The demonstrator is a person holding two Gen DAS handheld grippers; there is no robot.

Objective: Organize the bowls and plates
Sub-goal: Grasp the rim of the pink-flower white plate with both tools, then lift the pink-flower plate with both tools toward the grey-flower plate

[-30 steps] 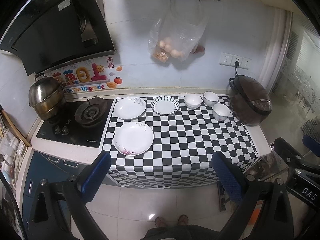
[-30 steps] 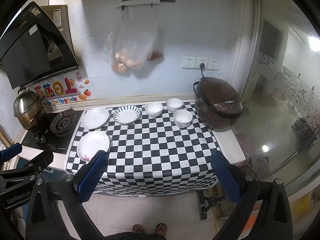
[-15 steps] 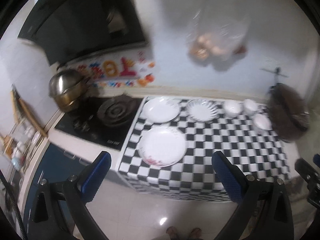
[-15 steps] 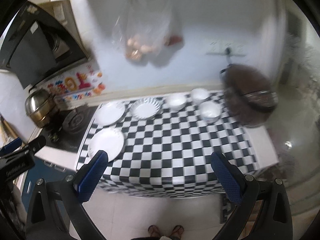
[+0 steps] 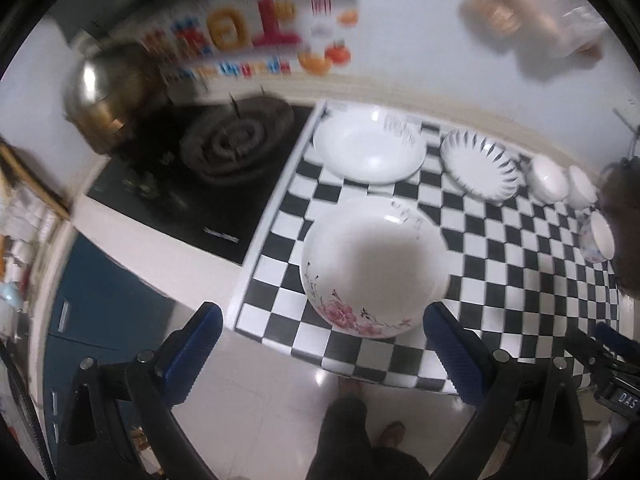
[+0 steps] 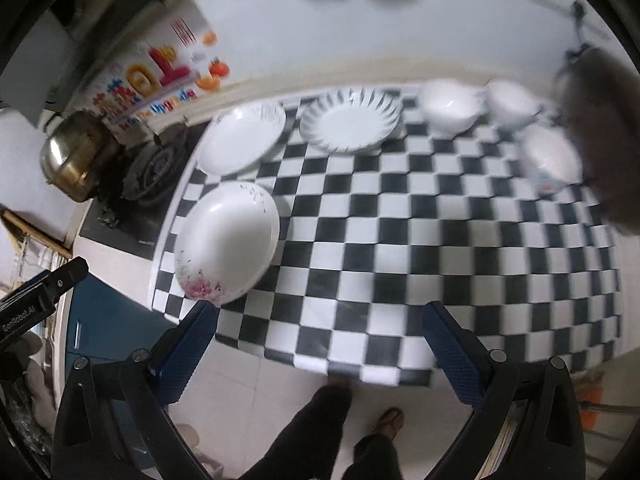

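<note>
A white plate with pink flowers (image 5: 374, 266) (image 6: 228, 242) lies near the front left of the checkered counter (image 5: 500, 272) (image 6: 400, 240). Behind it lie a plain white plate (image 5: 368, 144) (image 6: 242, 140) and a plate with dark rim strokes (image 5: 482, 170) (image 6: 350, 124). Three white bowls (image 5: 548, 180) (image 6: 450, 106) stand at the back right. My left gripper (image 5: 320, 354) is open and empty, just in front of the flowered plate. My right gripper (image 6: 320, 354) is open and empty over the counter's front edge.
A gas hob (image 5: 224, 148) with a steel pot (image 5: 108, 100) sits left of the counter. A dark rice cooker (image 6: 600, 120) stands at the right end. The person's legs and feet (image 6: 340, 432) are on the tiled floor below.
Both grippers have moved forward and down towards the counter; the plates and bowls look much larger. The left one has swung towards the flowered plate. Jaws stay open.
</note>
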